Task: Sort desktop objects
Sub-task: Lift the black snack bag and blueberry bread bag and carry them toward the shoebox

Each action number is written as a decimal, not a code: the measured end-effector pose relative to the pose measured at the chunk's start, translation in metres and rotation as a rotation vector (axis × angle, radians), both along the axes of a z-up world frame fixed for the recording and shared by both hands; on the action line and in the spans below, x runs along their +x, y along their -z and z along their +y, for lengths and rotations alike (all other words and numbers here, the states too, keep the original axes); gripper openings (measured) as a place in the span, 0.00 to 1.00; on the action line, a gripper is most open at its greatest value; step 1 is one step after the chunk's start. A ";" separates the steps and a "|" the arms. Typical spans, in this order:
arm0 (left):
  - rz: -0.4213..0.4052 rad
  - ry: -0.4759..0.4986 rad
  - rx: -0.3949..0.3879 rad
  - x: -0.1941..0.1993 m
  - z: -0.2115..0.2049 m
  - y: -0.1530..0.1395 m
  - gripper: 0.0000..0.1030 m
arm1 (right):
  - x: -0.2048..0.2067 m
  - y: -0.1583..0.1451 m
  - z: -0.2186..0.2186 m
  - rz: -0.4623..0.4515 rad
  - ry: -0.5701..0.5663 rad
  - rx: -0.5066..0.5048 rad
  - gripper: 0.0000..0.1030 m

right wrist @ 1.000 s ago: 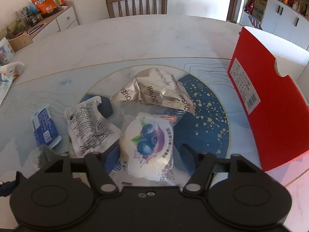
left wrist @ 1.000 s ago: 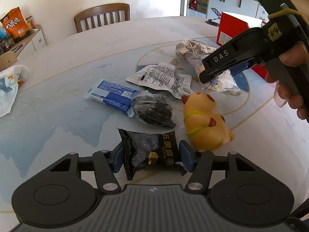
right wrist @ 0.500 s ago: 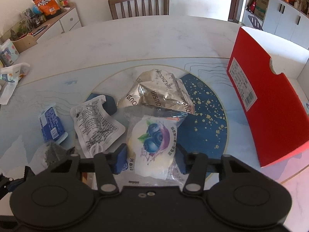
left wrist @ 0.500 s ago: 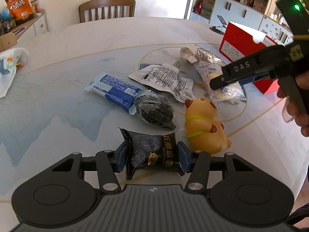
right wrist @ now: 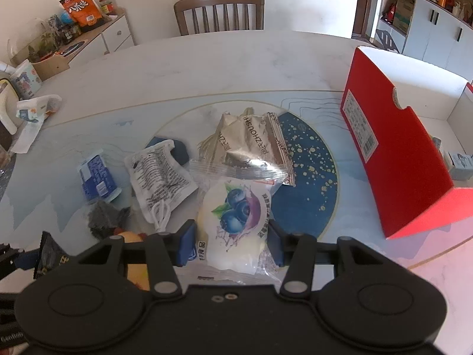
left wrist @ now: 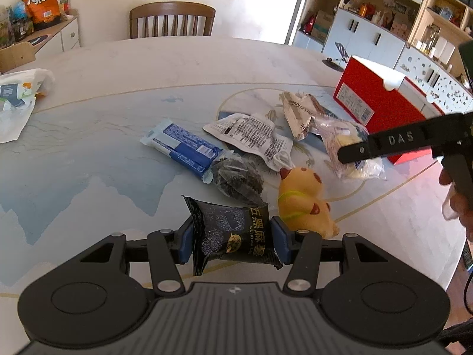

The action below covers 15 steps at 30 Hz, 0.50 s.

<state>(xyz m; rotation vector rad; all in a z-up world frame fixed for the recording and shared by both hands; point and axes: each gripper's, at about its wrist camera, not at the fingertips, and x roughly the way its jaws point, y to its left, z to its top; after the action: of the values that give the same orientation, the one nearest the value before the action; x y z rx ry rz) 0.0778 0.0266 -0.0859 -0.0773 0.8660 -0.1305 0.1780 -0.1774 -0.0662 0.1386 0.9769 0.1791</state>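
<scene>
My left gripper (left wrist: pixel 232 241) is shut on a black snack packet (left wrist: pixel 233 230) and holds it above the table. My right gripper (right wrist: pixel 230 242) is shut on a clear blueberry bun packet (right wrist: pixel 236 222), lifted off the table; it also shows in the left wrist view (left wrist: pixel 348 151). On the table lie a yellow toy pig (left wrist: pixel 304 204), a blue wafer pack (left wrist: pixel 183 148), a dark mesh bundle (left wrist: pixel 239 177), a white printed pouch (left wrist: pixel 251 136) and a silver foil packet (right wrist: pixel 251 145). An open red box (right wrist: pixel 396 162) stands at the right.
A wooden chair (left wrist: pixel 171 20) stands behind the round table (left wrist: pixel 118 68). A white plastic bag (left wrist: pixel 17 100) lies at the table's left edge. A sideboard with an orange snack bag (left wrist: pixel 41 3) is at far left; cabinets at far right.
Both grippers have risen and drawn back with their packets. The right gripper's fingers have closed in on the blueberry bun packet and lifted it off the table.
</scene>
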 end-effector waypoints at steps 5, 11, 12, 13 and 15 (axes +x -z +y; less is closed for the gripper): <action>-0.016 0.004 -0.004 -0.003 -0.001 -0.009 0.50 | -0.011 -0.008 -0.002 -0.004 0.000 0.022 0.48; -0.023 0.011 -0.013 -0.005 -0.002 -0.019 0.50 | -0.025 -0.016 -0.004 -0.006 -0.001 0.032 0.48; -0.025 0.014 -0.017 -0.006 -0.002 -0.021 0.50 | -0.027 -0.017 -0.005 -0.006 0.000 0.032 0.48; -0.028 0.017 -0.019 -0.006 -0.003 -0.023 0.50 | -0.029 -0.019 -0.006 -0.005 0.003 0.032 0.48; -0.036 0.023 -0.021 -0.006 -0.005 -0.028 0.50 | -0.034 -0.021 -0.008 -0.005 0.005 0.038 0.48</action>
<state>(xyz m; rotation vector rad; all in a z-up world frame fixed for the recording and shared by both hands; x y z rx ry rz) 0.0718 0.0220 -0.0580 -0.0847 0.8299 -0.1626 0.1442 -0.1854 -0.0448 0.1755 0.9681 0.1934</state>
